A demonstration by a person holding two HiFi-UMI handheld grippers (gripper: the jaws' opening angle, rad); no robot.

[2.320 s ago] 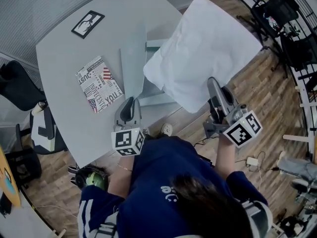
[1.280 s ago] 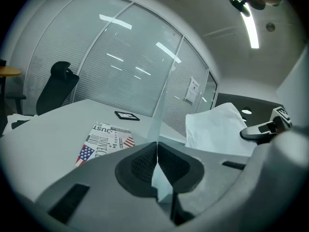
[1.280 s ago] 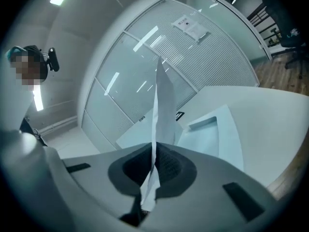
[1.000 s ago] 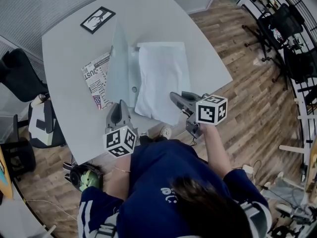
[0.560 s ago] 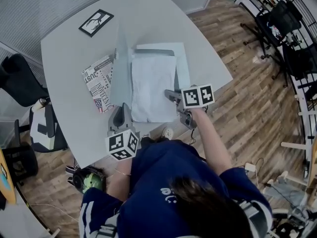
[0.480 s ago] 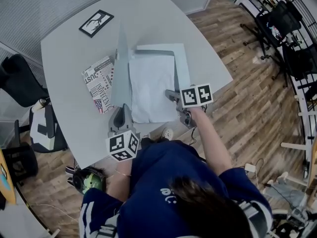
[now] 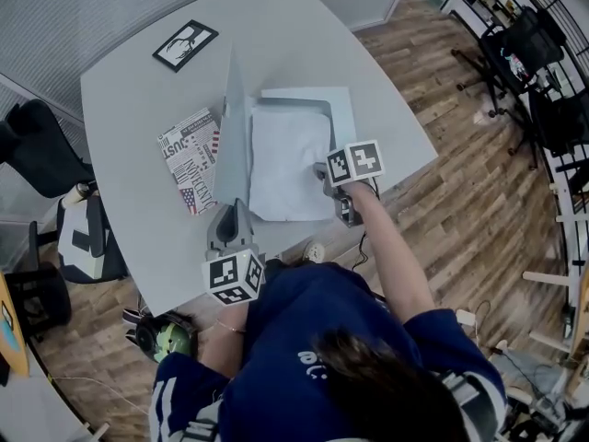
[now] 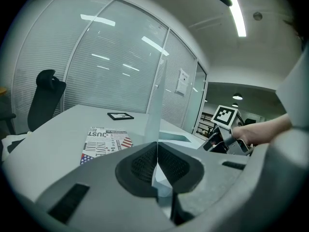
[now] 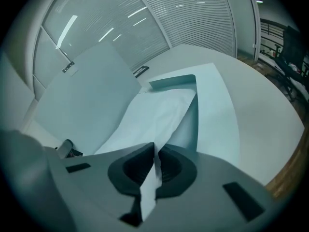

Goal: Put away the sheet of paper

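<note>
We've got our right gripper clamped on the paper at its near edge, left gripper pinching the folder cover upright.

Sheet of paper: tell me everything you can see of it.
The sheet of paper is plain white, thin and slightly rumpled. It lies nearly flat on the lower leaf of the open translucent folder on the grey table. The shut right claw pinches its near right edge. The folder's raised cover stands along its left side.
</note>
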